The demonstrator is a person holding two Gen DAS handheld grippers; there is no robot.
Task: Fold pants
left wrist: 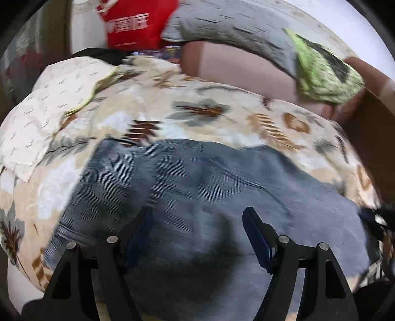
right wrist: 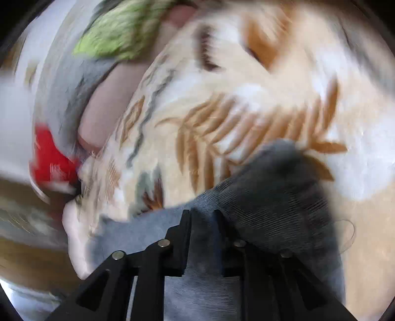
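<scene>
The grey-blue ribbed pants [left wrist: 192,187] lie folded over on a leaf-patterned blanket [left wrist: 212,116]. My left gripper [left wrist: 197,217] is open and empty, just above the pants' near part, its shadow on the cloth. In the right wrist view, which is blurred, my right gripper [right wrist: 203,214] is shut on a bunched edge of the pants [right wrist: 271,187] and holds it just above the blanket [right wrist: 246,103].
A cream pillow [left wrist: 47,116] lies at the left of the bed. A grey pillow [left wrist: 229,27], a green patterned cushion [left wrist: 325,71] and a red bag [left wrist: 135,22] sit at the back. A brown headboard [left wrist: 370,128] edges the right side.
</scene>
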